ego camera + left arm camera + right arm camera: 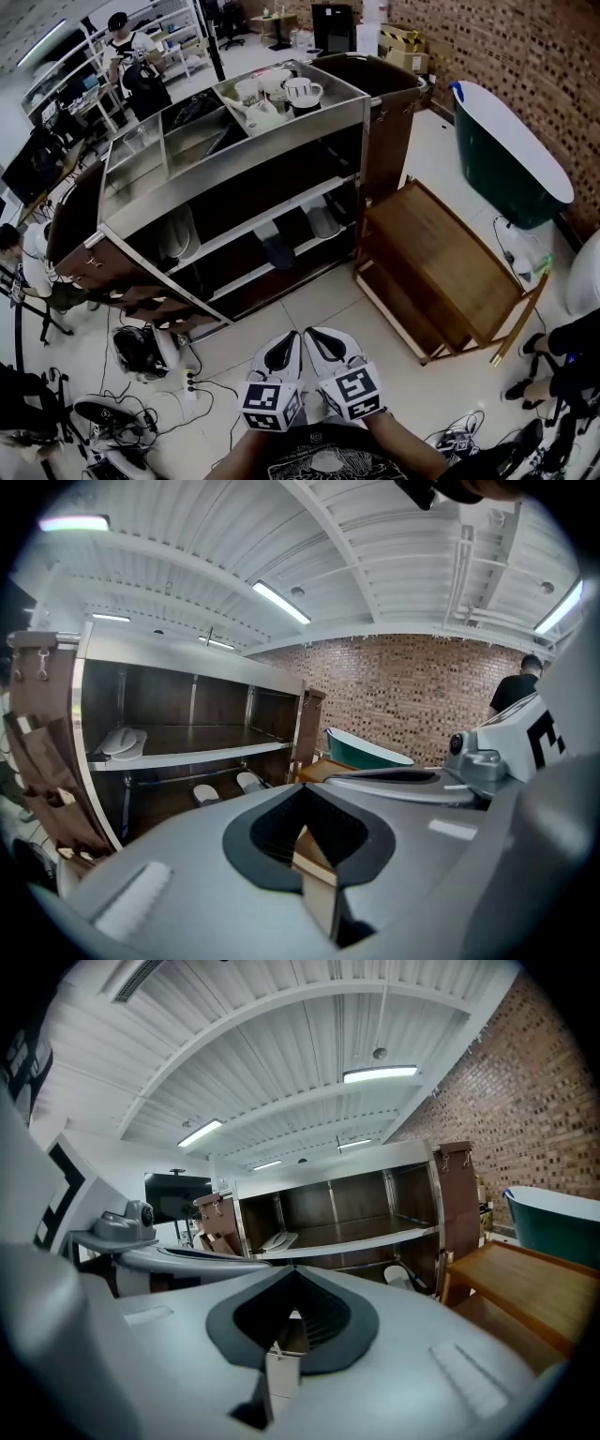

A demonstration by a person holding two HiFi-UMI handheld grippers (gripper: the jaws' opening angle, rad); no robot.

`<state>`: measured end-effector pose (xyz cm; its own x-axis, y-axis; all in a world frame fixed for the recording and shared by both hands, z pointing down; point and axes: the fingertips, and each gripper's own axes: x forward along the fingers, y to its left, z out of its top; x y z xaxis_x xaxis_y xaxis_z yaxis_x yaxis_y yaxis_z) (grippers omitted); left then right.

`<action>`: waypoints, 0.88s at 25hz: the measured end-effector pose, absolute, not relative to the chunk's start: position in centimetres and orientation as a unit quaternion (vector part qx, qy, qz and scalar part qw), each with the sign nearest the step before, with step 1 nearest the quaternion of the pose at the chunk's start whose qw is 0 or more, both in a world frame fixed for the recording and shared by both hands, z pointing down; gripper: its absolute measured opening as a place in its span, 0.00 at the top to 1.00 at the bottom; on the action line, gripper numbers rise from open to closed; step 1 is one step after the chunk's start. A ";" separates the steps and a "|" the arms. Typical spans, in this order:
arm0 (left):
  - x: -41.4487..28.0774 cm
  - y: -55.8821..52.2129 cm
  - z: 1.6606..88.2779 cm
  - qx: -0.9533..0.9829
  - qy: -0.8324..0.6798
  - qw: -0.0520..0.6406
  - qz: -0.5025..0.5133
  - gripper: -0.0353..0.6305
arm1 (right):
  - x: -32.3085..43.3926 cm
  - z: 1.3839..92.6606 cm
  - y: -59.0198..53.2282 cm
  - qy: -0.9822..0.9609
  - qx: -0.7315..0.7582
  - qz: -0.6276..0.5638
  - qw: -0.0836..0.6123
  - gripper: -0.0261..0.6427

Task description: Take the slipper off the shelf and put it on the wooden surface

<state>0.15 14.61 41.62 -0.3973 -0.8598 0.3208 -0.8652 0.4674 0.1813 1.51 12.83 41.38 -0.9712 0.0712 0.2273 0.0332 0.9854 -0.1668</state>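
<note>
A white pair of slippers (178,234) lies on the upper shelf of the metal-framed shelf unit (234,159). A dark slipper (278,251) and a pale slipper (323,223) lie on the shelf below. The low wooden surface (441,253) stands right of the unit. My left gripper (286,341) and right gripper (315,336) hang side by side over the floor, well short of the shelves. Both are shut and hold nothing. The white pair (122,741) shows far off in the left gripper view, and the same pair (278,1239) in the right gripper view.
A green bathtub (511,155) stands by the brick wall at the right. Cups and dishes (281,94) sit on top of the unit. Cables and gear (141,352) lie on the floor at the left. People (127,56) stand in the background.
</note>
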 end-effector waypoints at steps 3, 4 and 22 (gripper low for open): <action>-0.8 14.1 41.8 0.509 -0.841 0.184 0.005 0.94 | 0.8 41.7 12.8 -0.989 -0.035 0.080 0.120 0.96; -1.1 14.0 41.8 0.507 -0.842 0.183 0.004 0.94 | 0.4 41.9 12.8 -0.989 -0.037 0.079 0.121 0.96; -13.1 11.5 45.1 0.490 -0.849 0.198 -0.008 0.94 | -11.6 45.2 10.0 -0.986 -0.048 0.070 0.145 0.96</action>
<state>-13.13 11.53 45.07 -0.4410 -0.8352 0.3287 -0.8291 0.5193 0.2070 -11.63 10.01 45.25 -0.9534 0.1154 0.2788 0.0748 0.9855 -0.1521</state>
